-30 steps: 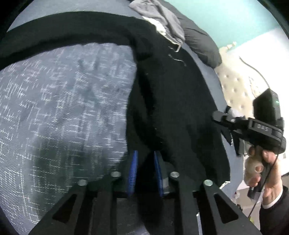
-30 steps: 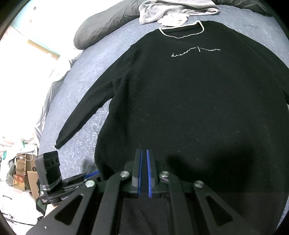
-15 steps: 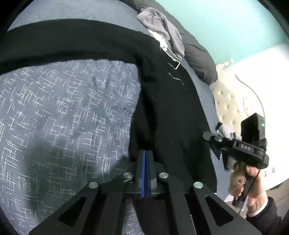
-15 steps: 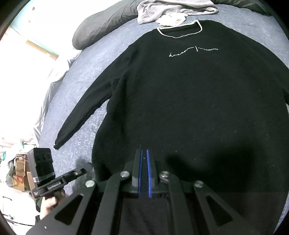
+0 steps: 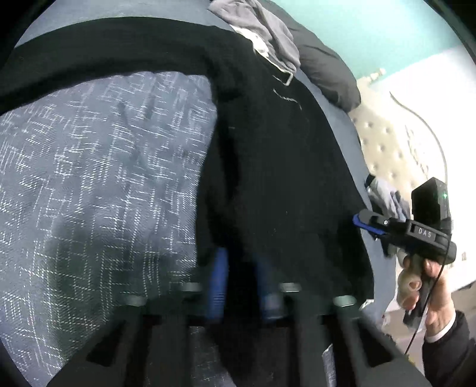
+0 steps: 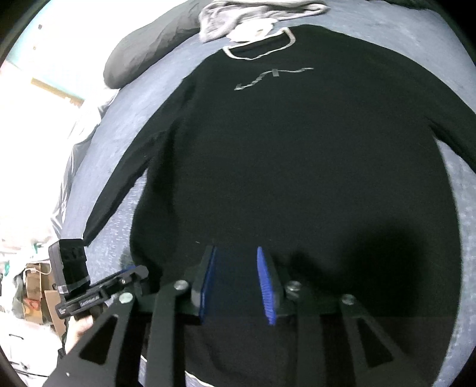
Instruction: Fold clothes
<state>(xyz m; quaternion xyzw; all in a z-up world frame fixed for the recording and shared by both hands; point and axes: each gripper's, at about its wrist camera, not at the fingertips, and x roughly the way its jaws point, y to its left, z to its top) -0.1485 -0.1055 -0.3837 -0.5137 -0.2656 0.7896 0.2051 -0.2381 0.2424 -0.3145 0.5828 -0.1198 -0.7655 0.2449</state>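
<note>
Two grippers are held over a black sweater [image 6: 297, 163], which is spread flat, front up, on a blue-grey bed [image 5: 104, 178], with both sleeves laid out to the sides. The fingers of the left gripper [image 5: 241, 282] are set at the sweater's side edge near the hem. They are closing but are seen apart, blurred, with black cloth in the gap. The fingers of the right gripper [image 6: 236, 282] are opening and are held narrowly apart over the sweater's lower middle, with nothing pinched between them.

White script is printed across the sweater's chest, below a pale neckband, but it is too blurred to be read. In the left view, "DAS" can be read on the side of the right gripper, which is held by a hand [image 5: 422, 285] just off the sweater's far edge. A label on the left gripper's side cannot be read. A grey garment [image 6: 253, 12] is heaped just beyond the sweater's collar, and a dark pillow [image 6: 139, 53] lies beside it.
</note>
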